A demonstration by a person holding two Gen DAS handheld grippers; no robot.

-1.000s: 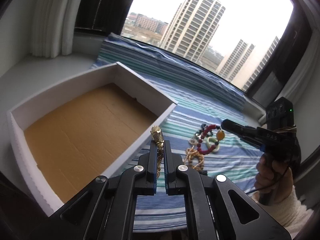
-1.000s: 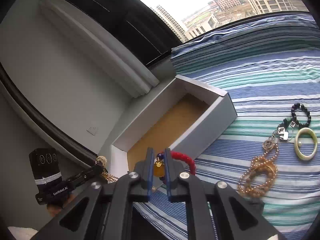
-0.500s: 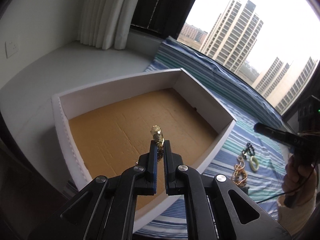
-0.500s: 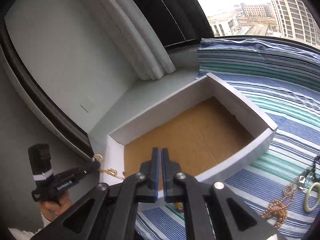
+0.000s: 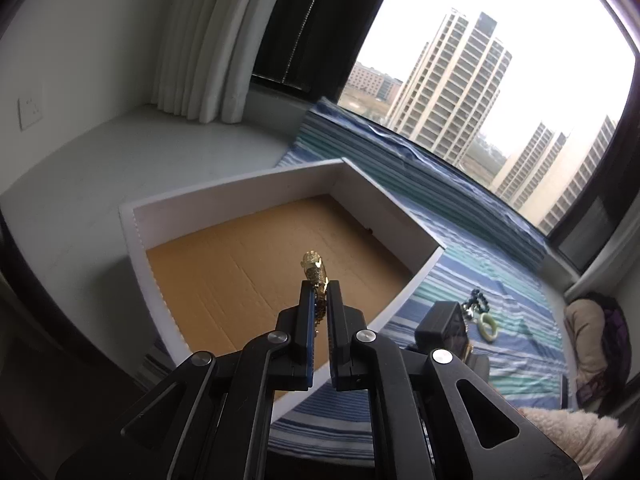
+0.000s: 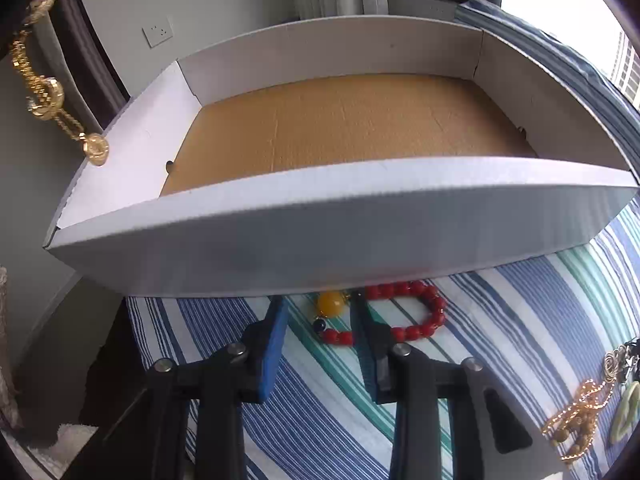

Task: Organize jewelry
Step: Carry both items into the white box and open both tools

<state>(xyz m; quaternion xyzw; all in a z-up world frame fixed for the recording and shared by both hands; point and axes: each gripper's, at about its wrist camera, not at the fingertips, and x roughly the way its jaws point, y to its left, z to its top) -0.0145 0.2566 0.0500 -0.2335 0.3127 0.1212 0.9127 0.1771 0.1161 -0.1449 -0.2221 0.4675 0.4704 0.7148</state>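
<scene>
Left tool (image 5: 319,294) pinches glittery gold chain (image 5: 314,271), long axis upward, over cardboard-floored box (image 5: 240,276). Right tool (image 6: 320,312) wide, straddling red bead bracelet (image 6: 404,312) at frame centre.

The left wrist camera is sitting behind the left tool (image 5: 319,292), high above the box (image 5: 240,190), and is looking down into it and out toward the window (image 5: 500,60). The right wrist camera is riding low behind the right tool (image 6: 320,312), close to the box's (image 6: 320,236) near wall, and is looking across the rim to the wall socket (image 6: 158,32). Both views are sharing the box, the striped cloth (image 5: 500,292) (image 6: 520,300), the socket (image 5: 30,112) and the gold chain (image 5: 314,270) (image 6: 44,92); the right tool's body is showing in the left view.
</scene>
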